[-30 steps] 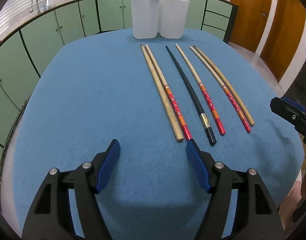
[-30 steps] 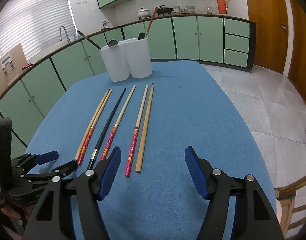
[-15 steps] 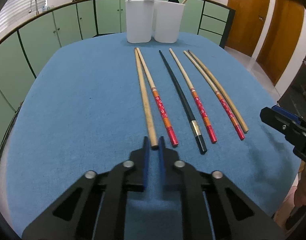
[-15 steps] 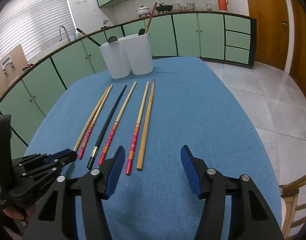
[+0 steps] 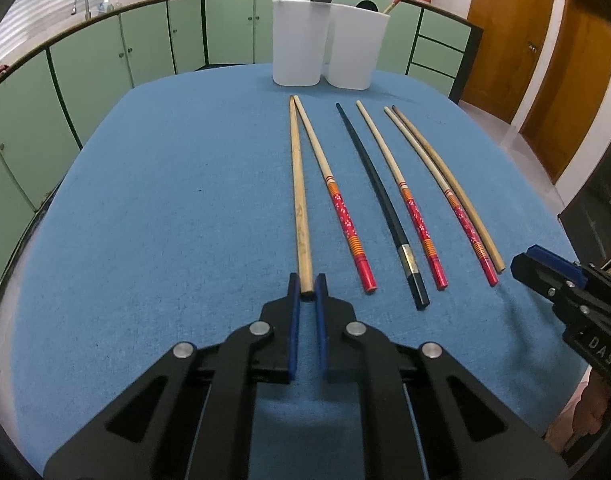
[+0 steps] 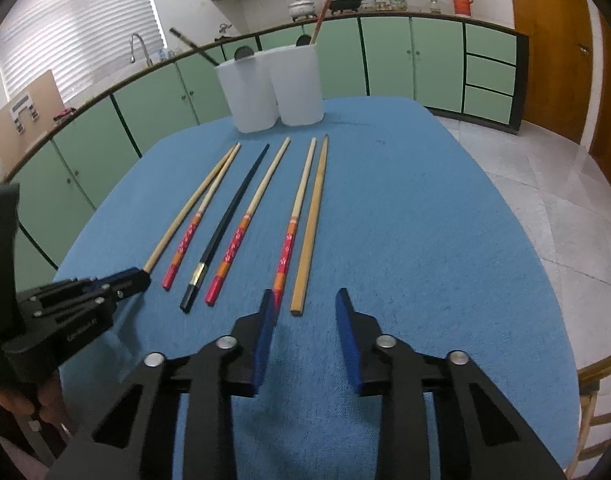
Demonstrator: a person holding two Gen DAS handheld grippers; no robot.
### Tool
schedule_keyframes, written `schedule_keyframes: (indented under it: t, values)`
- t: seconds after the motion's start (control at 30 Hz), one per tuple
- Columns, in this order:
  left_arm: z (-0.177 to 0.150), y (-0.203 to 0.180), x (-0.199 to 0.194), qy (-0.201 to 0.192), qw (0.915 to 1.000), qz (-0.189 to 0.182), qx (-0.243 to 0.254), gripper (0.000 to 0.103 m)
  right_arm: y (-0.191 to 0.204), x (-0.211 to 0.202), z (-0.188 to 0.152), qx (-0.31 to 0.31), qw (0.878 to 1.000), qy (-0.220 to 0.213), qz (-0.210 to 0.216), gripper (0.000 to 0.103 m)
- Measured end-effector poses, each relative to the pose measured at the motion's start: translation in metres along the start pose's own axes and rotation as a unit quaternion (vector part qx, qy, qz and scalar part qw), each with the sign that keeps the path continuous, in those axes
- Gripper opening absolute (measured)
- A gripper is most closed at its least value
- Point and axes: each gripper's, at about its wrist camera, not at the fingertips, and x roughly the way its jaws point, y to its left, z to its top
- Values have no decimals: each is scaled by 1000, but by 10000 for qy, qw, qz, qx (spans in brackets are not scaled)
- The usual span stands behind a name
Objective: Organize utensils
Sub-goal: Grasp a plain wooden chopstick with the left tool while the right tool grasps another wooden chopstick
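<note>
Several chopsticks lie side by side on the blue cloth table [image 5: 165, 208]. My left gripper [image 5: 306, 286] is shut on the near end of the leftmost plain wooden chopstick [image 5: 298, 196], which still lies on the cloth. Beside it lie red-patterned chopsticks [image 5: 345, 216] and a black chopstick [image 5: 379, 204]. My right gripper [image 6: 305, 300] is open, its fingers on either side of the near end of the rightmost plain wooden chopstick [image 6: 311, 224]. Two white holders [image 5: 329, 54] stand at the table's far end with utensils in them.
Green kitchen cabinets [image 5: 105, 60] curve around the back and left. Wooden doors [image 5: 545, 60] are at the right. The tiled floor [image 6: 545, 184] lies right of the table edge. A chair back [image 6: 597, 396] shows at the lower right.
My left gripper closed from wide open and moved forward onto the end of the leftmost wooden chopstick. My right gripper moved forward toward the rightmost chopstick and narrowed a little.
</note>
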Motion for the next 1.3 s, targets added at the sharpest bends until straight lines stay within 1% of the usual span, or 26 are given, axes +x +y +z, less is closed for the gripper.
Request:
schedule_keyframes:
  t: [0.17, 0.3, 0.63, 0.73, 1.0, 1.13, 1.3]
  values:
    - [2, 0, 1, 6, 10000, 18, -5, 9, 2, 5, -5, -48, 9999, 105, -3, 19]
    - [1, -1, 2, -7, 10000, 34, 4, 10, 5, 9, -8, -108, 9998, 184, 2, 17]
    - [0, -1, 5, -53, 10000, 50, -5, 10, 12, 15, -9, -228, 9996, 1, -166, 11]
    - [-1, -1, 4, -73, 10000, 43, -4, 7, 12, 16, -9, -257, 9994, -42, -231, 8]
    - [0, 0, 0, -105, 9999, 48, 14, 6, 10, 14, -6, -206, 9994, -87, -257, 7]
    - [5, -2, -13, -269, 9995, 77, 131, 6, 9, 2, 3, -311, 9986, -207, -372, 7]
    - [16, -3, -39, -612, 9977, 161, 243, 6, 5, -17, 18, -395, 9976, -339, -448, 7]
